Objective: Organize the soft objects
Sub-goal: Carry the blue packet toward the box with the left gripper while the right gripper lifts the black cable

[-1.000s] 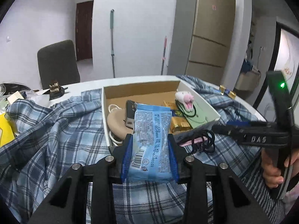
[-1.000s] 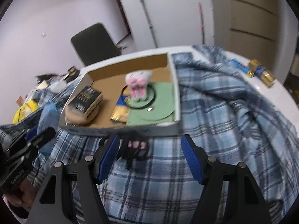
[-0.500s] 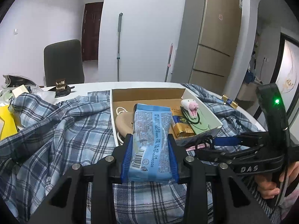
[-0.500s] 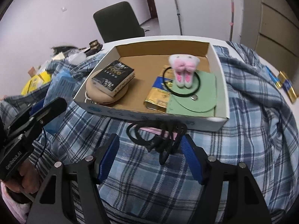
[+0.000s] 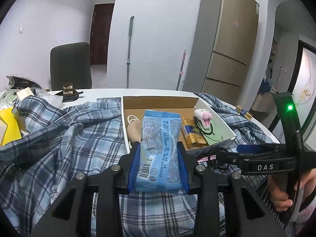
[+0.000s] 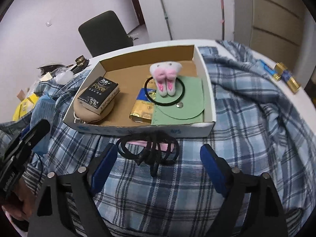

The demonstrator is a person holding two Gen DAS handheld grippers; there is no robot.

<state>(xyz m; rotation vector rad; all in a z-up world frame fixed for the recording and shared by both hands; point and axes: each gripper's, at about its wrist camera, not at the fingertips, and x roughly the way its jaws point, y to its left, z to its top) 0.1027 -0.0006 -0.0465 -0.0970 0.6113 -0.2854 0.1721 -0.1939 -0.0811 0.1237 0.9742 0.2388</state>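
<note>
My left gripper (image 5: 159, 154) is shut on a light blue tissue pack (image 5: 160, 148), held above the plaid shirt in front of the cardboard box (image 5: 158, 100). My right gripper (image 6: 156, 159) is open, its blue fingers either side of a bundle of black hair ties (image 6: 148, 148) lying on a pink item against the box's front wall (image 6: 138, 131). Inside the box lie a plush bunny hair tie (image 6: 165, 77), a green pouch (image 6: 179, 104), a gold packet (image 6: 143, 108), a black tissue pack (image 6: 98, 92) and a beige round pad (image 6: 90, 110).
A blue plaid shirt (image 6: 246, 102) covers most of the round white table (image 5: 108, 92). Gold and blue items (image 6: 284, 77) lie at the table's right edge. Yellow packaging (image 5: 7, 126) and clutter sit at the left. A dark chair (image 5: 70, 65) stands behind.
My right gripper has come closer to the black hair ties, which now lie between its open fingers. My left gripper still holds the blue tissue pack, raised slightly.
</note>
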